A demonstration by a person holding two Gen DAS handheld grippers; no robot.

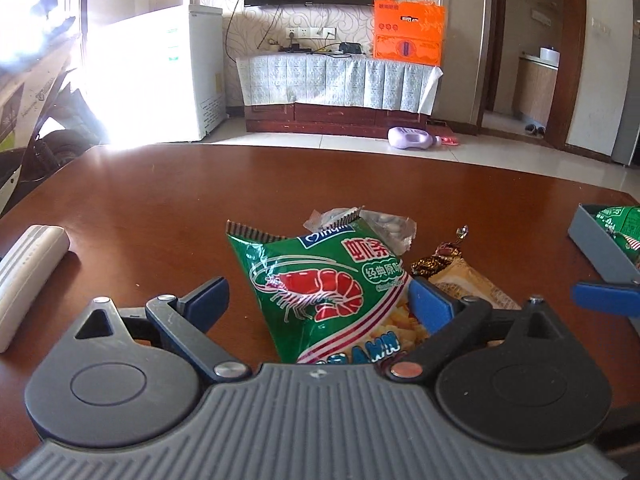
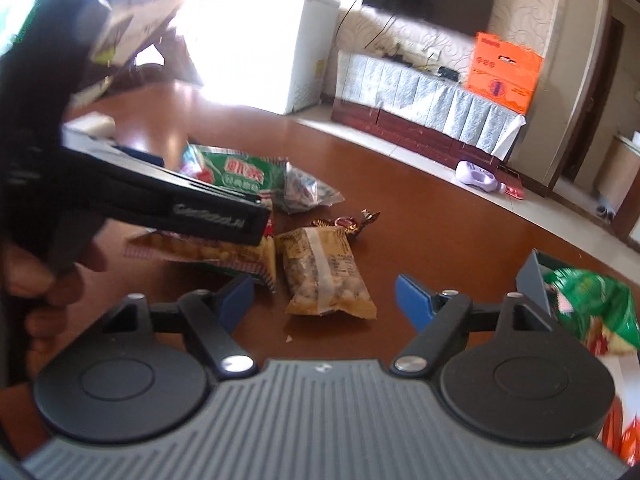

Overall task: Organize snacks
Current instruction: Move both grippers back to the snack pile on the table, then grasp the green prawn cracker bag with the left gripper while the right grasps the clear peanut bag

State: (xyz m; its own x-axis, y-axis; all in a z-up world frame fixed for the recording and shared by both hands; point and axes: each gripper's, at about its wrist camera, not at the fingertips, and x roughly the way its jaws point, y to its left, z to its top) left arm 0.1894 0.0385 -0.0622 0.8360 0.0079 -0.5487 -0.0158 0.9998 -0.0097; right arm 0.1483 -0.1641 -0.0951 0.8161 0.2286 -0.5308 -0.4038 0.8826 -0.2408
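A grey plastic open bin [image 1: 596,246] sits at the right edge of my reddish-brown wooden bench [image 1: 160,200], and a green snack packet [image 1: 622,226] already lies inside it. In my right wrist view that bin [image 2: 532,284] is just beside my right finger, with the packet [image 2: 596,304] blurred and running off the frame.

My left gripper [image 1: 318,294] stands spread wide, holding nothing. A green prawn-cracker bag with a red shrimp printed on it [image 1: 320,284] lies on the bench between its blue fingers [image 1: 208,294], its right edge up against the right finger; I cannot tell whether they touch. Behind it lies a clear crinkled packet of pale round pieces [image 1: 384,226], and to its right a tan packet [image 1: 468,284] partly hidden by my finger, with a brown-and-gold foil sweet [image 1: 440,258] by its far end.

My right gripper [image 2: 324,300] is also wide open and empty. Only this view shows the tan packet [image 2: 326,276] whole, lying near my fingers [image 2: 412,300], and my left hand [image 2: 52,280] gripping the black tool body, which covers the middle of the prawn bag [image 2: 240,172].

Only the left view shows a white ribbed case [image 1: 28,264] on the bench at far left, cut off by the frame.
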